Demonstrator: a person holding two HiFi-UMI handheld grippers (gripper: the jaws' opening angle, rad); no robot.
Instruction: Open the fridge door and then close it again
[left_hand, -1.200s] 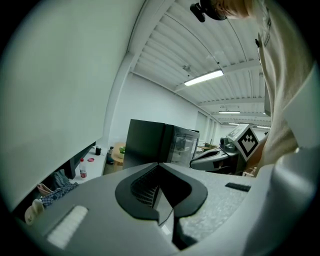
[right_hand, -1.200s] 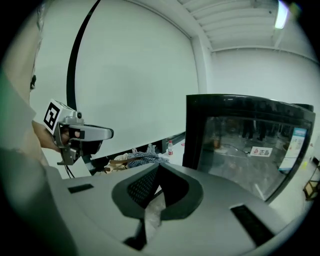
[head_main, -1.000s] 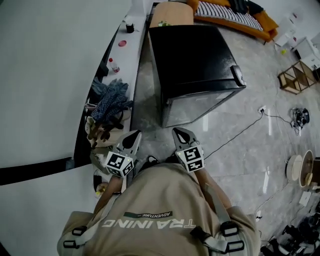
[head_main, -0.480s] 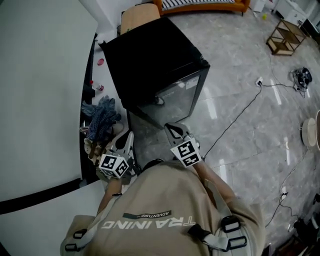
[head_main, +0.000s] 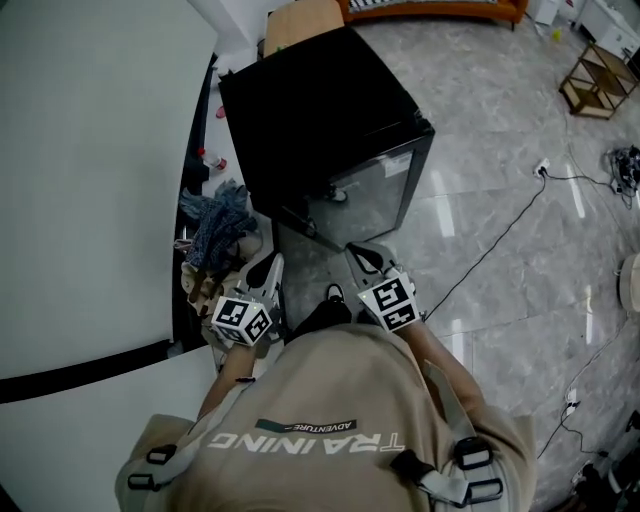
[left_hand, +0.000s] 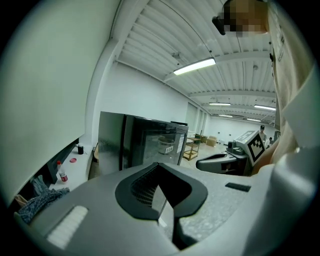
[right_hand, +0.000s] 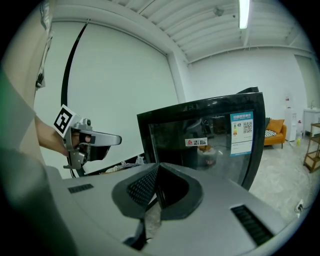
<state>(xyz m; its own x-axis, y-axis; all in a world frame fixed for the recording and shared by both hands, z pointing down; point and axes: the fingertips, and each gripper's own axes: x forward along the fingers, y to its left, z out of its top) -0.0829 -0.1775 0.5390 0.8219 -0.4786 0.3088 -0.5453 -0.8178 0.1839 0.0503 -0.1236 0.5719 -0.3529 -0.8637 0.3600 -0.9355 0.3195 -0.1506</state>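
Both empty, jaws together: left gripper (head_main: 268, 268); right gripper (head_main: 362, 258) | fridge door (head_main: 365, 195) shut

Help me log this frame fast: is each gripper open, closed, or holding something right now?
Left gripper: jaws closed, holding nothing.
Right gripper: jaws closed, holding nothing.

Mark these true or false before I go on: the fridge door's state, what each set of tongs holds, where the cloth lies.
1. The fridge door is shut. True.
2. The right tongs grip the door. False: they hang short of it, shut on nothing.
3. The left tongs are shut and empty. True.
4. The blue cloth lies on top of the fridge. False: it lies on the ledge left of it.
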